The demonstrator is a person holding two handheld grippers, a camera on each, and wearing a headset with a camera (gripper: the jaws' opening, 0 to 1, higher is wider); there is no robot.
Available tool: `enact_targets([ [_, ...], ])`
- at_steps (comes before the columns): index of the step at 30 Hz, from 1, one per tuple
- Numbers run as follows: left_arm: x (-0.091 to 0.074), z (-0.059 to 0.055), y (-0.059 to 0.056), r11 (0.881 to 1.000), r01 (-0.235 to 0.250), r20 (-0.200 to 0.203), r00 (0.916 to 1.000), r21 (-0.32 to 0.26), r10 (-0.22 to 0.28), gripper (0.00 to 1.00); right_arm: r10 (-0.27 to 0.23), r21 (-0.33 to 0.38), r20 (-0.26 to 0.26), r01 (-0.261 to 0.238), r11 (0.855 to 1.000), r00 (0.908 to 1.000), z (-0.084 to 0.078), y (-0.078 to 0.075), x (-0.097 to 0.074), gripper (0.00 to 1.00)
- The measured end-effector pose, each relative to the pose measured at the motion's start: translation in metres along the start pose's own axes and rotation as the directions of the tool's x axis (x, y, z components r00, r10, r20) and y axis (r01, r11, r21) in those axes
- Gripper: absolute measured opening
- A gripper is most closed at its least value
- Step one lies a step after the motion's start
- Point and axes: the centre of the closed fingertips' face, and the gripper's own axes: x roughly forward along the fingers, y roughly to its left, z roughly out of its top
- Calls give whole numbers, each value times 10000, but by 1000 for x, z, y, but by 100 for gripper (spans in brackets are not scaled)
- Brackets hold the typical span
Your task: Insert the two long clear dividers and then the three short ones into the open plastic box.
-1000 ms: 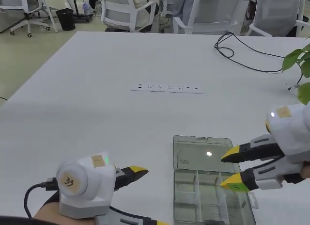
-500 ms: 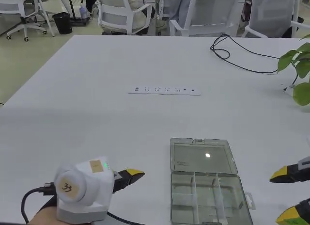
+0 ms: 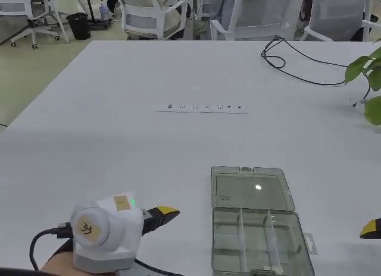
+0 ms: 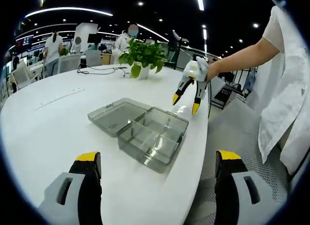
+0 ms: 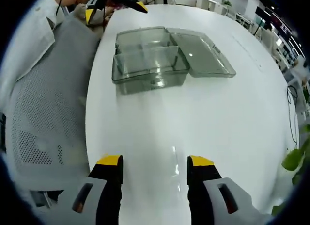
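Observation:
The clear grey plastic box (image 3: 257, 243) lies open on the white table, its lid (image 3: 250, 190) folded flat on the far side. Clear dividers (image 3: 241, 231) stand inside it, long ones running front to back with short cross pieces. My left gripper (image 3: 162, 215) rests left of the box, jaws wide open and empty, and its own view looks at the box (image 4: 145, 130) past its gripper (image 4: 157, 186). My right gripper (image 3: 372, 229) shows a yellow tip at the right edge. In its own view the right gripper (image 5: 155, 171) is open and empty, well back from the box (image 5: 147, 60).
A white strip with sockets (image 3: 204, 107) lies mid-table. A black cable (image 3: 292, 65) and a green plant (image 3: 369, 80) are at the far right, with office chairs (image 3: 149, 14) behind the table. The box sits near the table's front edge (image 5: 94, 104).
My right gripper has drawn away from above the box, out to the right edge of the head view. The left gripper and the box stay put.

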Motion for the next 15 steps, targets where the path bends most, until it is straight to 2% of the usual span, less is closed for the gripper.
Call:
enact_targets([
  [5, 0, -1, 0, 10000, -8, -22, 10000, -53, 7, 100, 24, -437, -562, -48, 9990, 9984, -14, -4, 8, 51],
  [9, 0, -1, 0, 10000, -19, -23, 10000, -64, 18, 100, -42, -718, -844, -19, 9974, 9964, -17, -5, 11, 48],
  [15, 0, -2, 0, 10000, -19, -49, 10000, -90, 19, 100, -54, -679, -782, 1, 9977, 9969, -15, -6, 9, 46],
])
